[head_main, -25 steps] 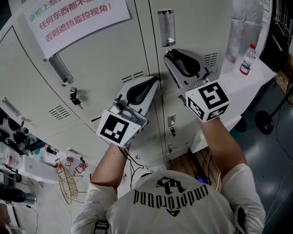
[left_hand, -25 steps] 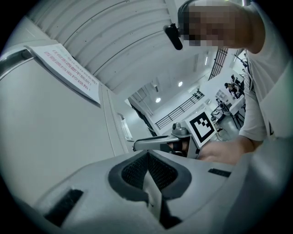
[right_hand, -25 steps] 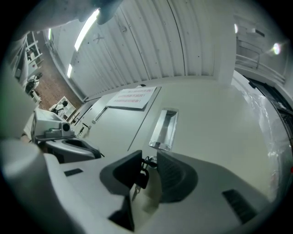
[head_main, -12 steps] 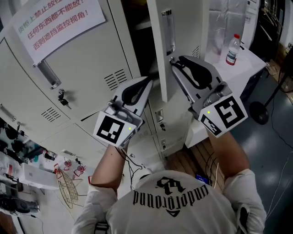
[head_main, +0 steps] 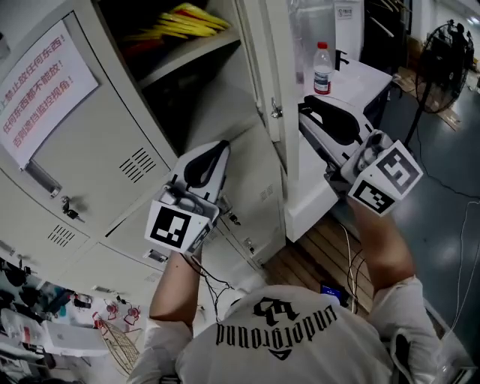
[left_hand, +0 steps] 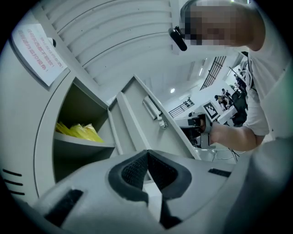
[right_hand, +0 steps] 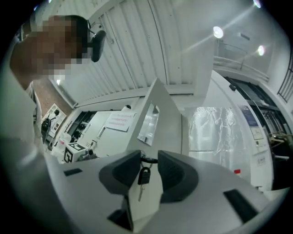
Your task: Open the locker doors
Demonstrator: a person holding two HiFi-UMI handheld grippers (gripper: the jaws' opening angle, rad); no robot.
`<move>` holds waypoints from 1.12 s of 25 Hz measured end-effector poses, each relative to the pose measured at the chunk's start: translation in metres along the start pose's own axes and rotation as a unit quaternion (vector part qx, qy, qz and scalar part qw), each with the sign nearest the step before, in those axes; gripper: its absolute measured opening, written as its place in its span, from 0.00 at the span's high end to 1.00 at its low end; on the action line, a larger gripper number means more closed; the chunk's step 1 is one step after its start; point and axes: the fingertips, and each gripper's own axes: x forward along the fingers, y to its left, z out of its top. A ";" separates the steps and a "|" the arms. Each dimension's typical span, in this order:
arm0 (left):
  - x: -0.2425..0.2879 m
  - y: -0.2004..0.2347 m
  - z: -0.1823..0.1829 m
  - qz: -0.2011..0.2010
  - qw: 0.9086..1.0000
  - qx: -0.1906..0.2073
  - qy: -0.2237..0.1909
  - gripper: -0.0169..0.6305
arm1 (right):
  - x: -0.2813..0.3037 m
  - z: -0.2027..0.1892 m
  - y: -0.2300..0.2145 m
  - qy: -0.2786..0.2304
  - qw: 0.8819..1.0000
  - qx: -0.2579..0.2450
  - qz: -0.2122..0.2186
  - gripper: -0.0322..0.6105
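Observation:
The upper locker door (head_main: 279,67) stands swung out toward me, and its compartment (head_main: 187,82) shows a shelf with yellow bags (head_main: 180,19). My right gripper (head_main: 304,111) is at the door's free edge. In the right gripper view its jaws (right_hand: 149,165) straddle the door key (right_hand: 149,159), from which a second small key (right_hand: 143,177) dangles. The pads still touch the key's head while the jaws are opening. My left gripper (head_main: 220,147) hangs in front of the lower locker door (head_main: 251,176), shut with nothing in it (left_hand: 147,155).
A paper notice (head_main: 45,86) is stuck on the closed left door, which has a key (head_main: 69,210) in its lock. To the right a white table (head_main: 364,79) carries a bottle (head_main: 322,67). A fan (head_main: 450,41) stands at far right. Cluttered floor items (head_main: 45,322) lie at lower left.
The upper door went from shut to wide open, drawn out to the right by my right gripper. The left gripper drifted slightly left and lower, staying shut.

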 end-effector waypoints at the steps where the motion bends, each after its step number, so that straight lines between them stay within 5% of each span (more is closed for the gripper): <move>1: 0.005 -0.002 -0.001 -0.004 1.000 -0.002 -0.001 0.96 | -0.006 -0.001 -0.009 0.001 1.000 0.006 -0.002 0.75; 6: 0.029 -0.014 -0.003 -0.026 1.000 -0.007 -0.009 0.96 | -0.035 -0.005 -0.059 -0.002 1.000 0.022 -0.018 0.75; 13: 0.050 -0.025 -0.007 -0.050 0.999 -0.008 -0.008 0.96 | -0.050 -0.012 -0.108 -0.026 0.998 0.050 0.030 0.76; 22: 0.049 -0.021 -0.009 -0.047 0.999 -0.012 -0.007 0.96 | -0.054 -0.012 -0.106 -0.024 0.998 0.039 0.033 0.74; 28: 0.033 -0.020 -0.020 -0.033 0.999 -0.020 0.000 0.96 | -0.090 -0.025 -0.104 -0.007 1.000 0.020 -0.019 0.68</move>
